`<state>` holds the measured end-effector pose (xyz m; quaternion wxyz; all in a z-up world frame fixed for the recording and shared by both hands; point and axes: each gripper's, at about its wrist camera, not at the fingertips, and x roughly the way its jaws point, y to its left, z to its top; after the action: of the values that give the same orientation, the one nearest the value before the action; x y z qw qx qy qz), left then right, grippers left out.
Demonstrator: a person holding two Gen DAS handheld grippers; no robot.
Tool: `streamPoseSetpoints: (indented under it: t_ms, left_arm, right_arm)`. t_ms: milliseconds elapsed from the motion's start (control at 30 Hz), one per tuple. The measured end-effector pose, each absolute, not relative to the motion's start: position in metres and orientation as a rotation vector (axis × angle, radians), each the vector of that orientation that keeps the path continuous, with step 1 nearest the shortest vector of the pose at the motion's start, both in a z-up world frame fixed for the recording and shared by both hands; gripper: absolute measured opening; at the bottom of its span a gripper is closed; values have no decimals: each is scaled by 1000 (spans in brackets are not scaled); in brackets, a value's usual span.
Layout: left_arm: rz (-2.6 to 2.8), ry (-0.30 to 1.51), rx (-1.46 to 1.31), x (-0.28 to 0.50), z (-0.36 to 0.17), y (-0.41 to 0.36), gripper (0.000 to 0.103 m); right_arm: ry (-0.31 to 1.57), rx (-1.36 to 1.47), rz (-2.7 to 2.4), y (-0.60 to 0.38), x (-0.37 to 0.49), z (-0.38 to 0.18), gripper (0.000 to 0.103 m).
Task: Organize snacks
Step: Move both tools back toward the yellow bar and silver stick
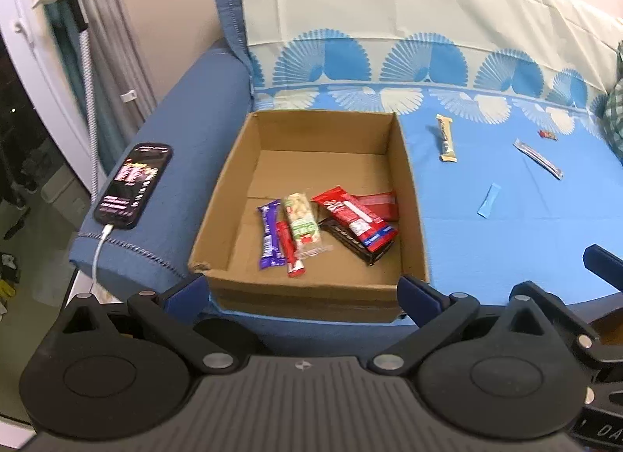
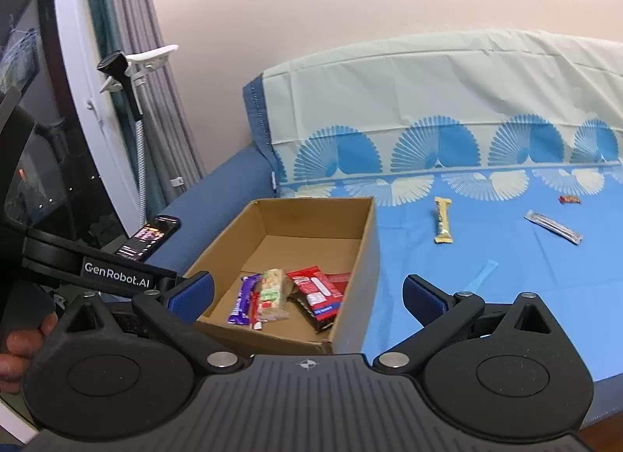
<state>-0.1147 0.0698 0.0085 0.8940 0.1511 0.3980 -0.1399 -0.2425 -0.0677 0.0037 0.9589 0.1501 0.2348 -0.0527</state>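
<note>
A wide sofa seat is draped in a smooth blue cloth [image 1: 506, 218] printed with pale fan shapes, its cushioned back covered in the same fabric. At the seat's left end sits an open cardboard box [image 1: 233, 187], rectangular, plain brown, with a dented near corner.

Inside the box, toward its near side, lie several glossy wrapped snacks: a red packet [image 1: 354, 218] resting on top of a black one [image 1: 350, 243], a clear-wrapped nut bar [image 1: 303, 226], a purple bar [image 1: 270, 233] and a slim red stick [image 1: 290, 253], all crowded together.

On the cloth, right of the box and well apart from each other, lie a cream-and-gold bar [image 1: 446, 138], a silver stick [image 1: 537, 158], a small blue sachet [image 1: 488, 200] and a tiny red sweet [image 1: 547, 134].

A phone [image 1: 134, 185] with a lit screen rests on the knitted blue armrest, a white cable plugged in.

The left gripper [image 1: 301, 292] hangs before the box's near wall, its blue-padded fingers spread wide, gripping nothing. The right gripper [image 2: 307, 296] is likewise spread and empty, over the box's near right corner.
</note>
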Motion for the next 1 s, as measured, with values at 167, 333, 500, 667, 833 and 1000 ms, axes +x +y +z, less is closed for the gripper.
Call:
streamPoseSetpoints:
  t_ms: [167, 333, 500, 667, 833, 1000]
  left_arm:
    - [-321, 849, 333, -102, 4, 43, 103]
    - [-351, 861, 359, -87, -1, 9, 103]
    - [-371, 861, 380, -70, -9, -28, 103]
    - [-394, 889, 399, -40, -24, -72, 103]
    - [-415, 917, 418, 4, -46, -129, 103]
    - [-447, 953, 414, 52, -74, -195, 103]
  right_arm:
    - [478, 329, -162, -95, -240, -2, 102]
    - [489, 364, -256, -136, -239, -11, 102]
    - [497, 385, -338, -179, -236, -22, 102]
    - [520, 379, -410, -221, -222, -35, 102]
    - [528, 363, -489, -271, -203, -47, 102]
    - [546, 322, -575, -329, -173, -68, 102]
